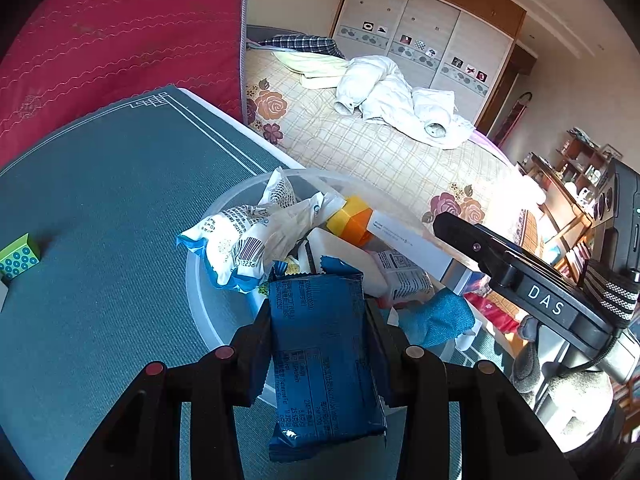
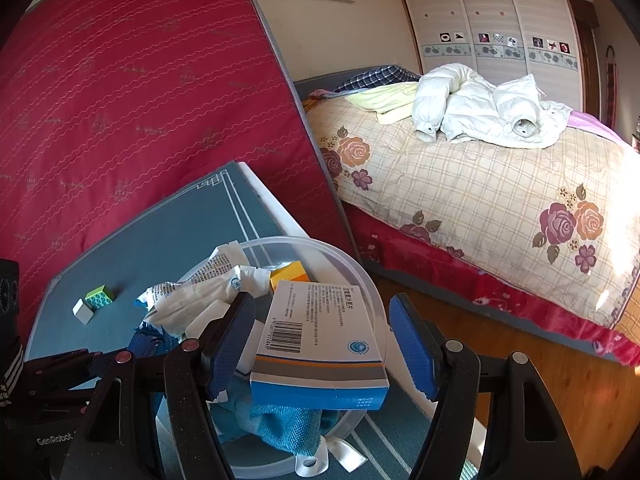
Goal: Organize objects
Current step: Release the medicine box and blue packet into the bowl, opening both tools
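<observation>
bed (image 2: pixel 480 184) | white jacket (image 2: pixel 488 112) | wardrobe (image 2: pixel 500 32) | red mattress (image 2: pixel 140 100) upright

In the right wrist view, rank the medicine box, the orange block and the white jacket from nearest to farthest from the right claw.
1. Medicine box, between the right claw's fingers.
2. Orange block, just beyond, in the tub.
3. White jacket, far off on the bed.
</observation>
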Action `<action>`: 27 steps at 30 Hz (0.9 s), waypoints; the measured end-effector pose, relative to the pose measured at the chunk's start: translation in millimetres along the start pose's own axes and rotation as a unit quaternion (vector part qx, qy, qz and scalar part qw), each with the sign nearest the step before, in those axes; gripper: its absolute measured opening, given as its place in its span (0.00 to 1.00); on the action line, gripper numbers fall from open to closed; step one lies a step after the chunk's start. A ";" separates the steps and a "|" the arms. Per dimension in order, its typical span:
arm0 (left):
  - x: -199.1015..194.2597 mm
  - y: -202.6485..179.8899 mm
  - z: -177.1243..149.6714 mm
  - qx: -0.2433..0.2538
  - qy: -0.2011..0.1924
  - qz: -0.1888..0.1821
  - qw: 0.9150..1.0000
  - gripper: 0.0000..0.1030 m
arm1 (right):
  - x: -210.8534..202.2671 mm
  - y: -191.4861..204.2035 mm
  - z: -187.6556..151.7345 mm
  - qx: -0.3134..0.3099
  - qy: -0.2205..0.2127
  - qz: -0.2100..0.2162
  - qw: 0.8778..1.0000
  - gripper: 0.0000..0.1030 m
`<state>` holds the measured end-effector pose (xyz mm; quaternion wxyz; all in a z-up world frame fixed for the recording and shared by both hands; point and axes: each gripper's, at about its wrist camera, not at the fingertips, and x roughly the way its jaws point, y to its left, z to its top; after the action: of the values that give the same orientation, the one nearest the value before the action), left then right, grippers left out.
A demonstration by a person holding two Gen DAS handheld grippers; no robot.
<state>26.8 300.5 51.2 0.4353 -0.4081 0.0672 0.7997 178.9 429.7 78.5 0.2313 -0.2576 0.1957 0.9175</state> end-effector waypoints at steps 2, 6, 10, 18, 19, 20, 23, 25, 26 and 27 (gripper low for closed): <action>0.3 -0.8 1.6 0.000 -0.004 -0.003 1.000 0.43 | -0.1 -0.6 0.3 0.001 -0.001 0.000 1.000 0.69; 0.3 -1.7 4.0 -0.001 -0.020 -0.005 1.000 0.43 | -0.9 -2.1 1.9 0.005 -0.006 -0.001 1.000 0.69; 4.1 4.2 2.9 -0.012 -0.031 -0.003 0.999 0.46 | -0.6 -2.6 2.3 0.004 -0.007 -0.003 1.000 0.69; -11.6 11.6 2.2 -0.025 -0.054 0.004 0.998 0.61 | -1.9 -3.3 2.0 0.005 -0.009 -0.001 1.000 0.69; -14.8 12.1 1.9 -0.024 -0.057 0.006 0.998 0.64 | -2.6 -2.9 1.8 0.005 -0.010 -0.001 1.000 0.69; -17.4 13.3 1.9 -0.023 -0.061 0.009 0.998 0.69 | -3.2 -1.2 1.8 0.005 -0.011 0.000 1.000 0.69; -24.0 17.1 0.6 -0.025 -0.068 0.027 0.997 0.94 | -3.9 2.1 0.3 0.003 -0.011 0.003 1.000 0.69; -29.0 22.9 -1.3 -0.035 -0.078 0.039 0.996 1.00 | -4.1 5.6 -0.6 0.002 -0.010 0.005 1.000 0.69; -30.7 26.2 -1.8 -0.040 -0.080 0.044 0.995 1.00 | -4.0 7.6 -1.0 0.001 -0.009 0.007 1.000 0.69; -32.2 29.6 -2.7 -0.044 -0.080 0.048 0.995 1.00 | -4.2 9.6 -1.5 0.001 -0.009 0.008 1.000 0.71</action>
<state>15.4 260.5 65.0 0.3820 -0.3579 0.0165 0.8519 177.7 419.9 81.9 0.2258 -0.2474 0.1967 0.9215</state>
